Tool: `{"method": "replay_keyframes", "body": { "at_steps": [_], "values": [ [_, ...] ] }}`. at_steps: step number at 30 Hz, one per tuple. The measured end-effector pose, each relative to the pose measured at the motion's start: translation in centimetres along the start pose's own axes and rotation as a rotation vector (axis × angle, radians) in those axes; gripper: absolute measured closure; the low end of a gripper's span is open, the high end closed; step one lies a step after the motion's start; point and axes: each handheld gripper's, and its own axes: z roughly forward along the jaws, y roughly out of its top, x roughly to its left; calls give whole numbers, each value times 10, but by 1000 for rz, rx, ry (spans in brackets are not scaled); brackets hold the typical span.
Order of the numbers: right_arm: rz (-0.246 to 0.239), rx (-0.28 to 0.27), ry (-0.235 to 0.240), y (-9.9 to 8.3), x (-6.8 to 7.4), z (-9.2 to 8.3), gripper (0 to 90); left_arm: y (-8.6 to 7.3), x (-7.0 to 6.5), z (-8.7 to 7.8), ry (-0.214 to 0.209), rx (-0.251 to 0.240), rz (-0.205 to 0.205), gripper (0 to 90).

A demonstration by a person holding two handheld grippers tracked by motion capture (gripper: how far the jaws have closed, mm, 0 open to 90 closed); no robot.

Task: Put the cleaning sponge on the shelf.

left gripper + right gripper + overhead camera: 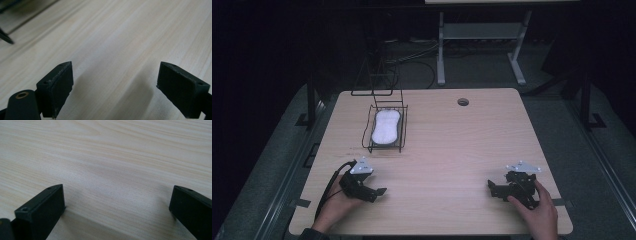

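Note:
A black wire basket stands on the wooden table at the back left, with a white oval pad-like thing lying in it. My left gripper rests low over the table's front left, well short of the basket, a hand around it. Its jaws stand wide apart over bare wood in the left gripper view, with nothing between them. My right gripper sits at the front right under the other hand. The right gripper view shows its jaws wide apart too, holding nothing.
A thin black wire frame rises behind the basket at the table's back edge. A round cable hole is in the tabletop at the back. Beyond the table stands a white table leg frame on a dark floor.

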Motion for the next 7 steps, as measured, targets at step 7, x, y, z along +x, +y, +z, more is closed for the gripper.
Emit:
{"method": "replay_keyframes", "body": {
  "at_steps": [7],
  "values": [
    [0, 0, 0, 0, 0, 0, 0, -7, -2, 3, -1, -32, 16, 128]
  ]
}}
